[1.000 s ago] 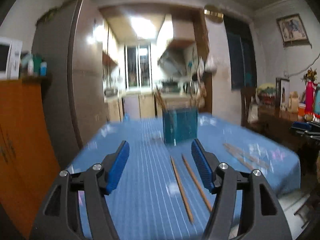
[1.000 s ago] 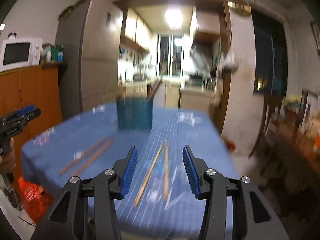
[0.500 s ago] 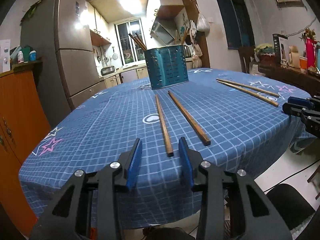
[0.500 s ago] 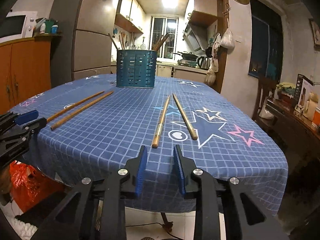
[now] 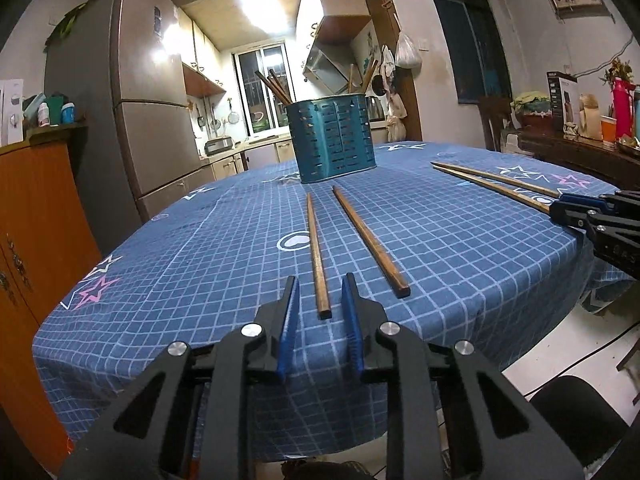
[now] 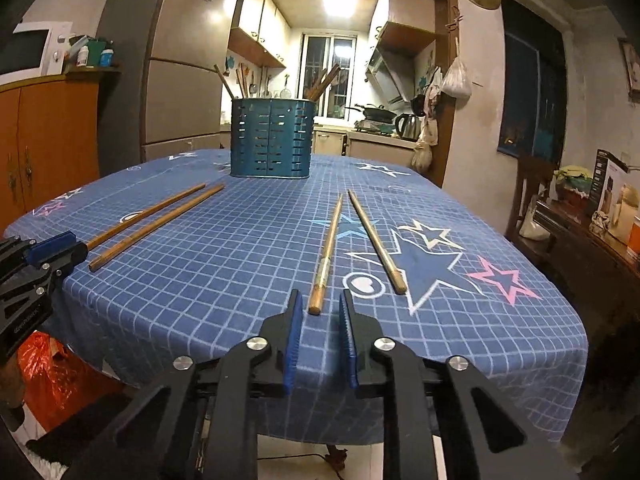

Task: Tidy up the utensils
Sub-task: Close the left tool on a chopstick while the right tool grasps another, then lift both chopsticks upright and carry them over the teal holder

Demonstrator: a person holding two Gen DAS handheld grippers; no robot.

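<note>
Left gripper (image 5: 318, 292) parted, empty; dark chopstick (image 5: 316, 248) end just beyond its tips. Right gripper (image 6: 319, 308) parted, empty; light chopstick (image 6: 326, 256) just ahead. Holder (image 5: 332, 140) far.

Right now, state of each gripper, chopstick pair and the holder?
left gripper: open, narrow gap, holding nothing.
right gripper: open, narrow gap, holding nothing.
dark chopstick pair: flat on the tablecloth, apart.
light chopstick pair: flat on the cloth, apart.
teal utensil holder: upright, chopsticks standing inside.
</note>
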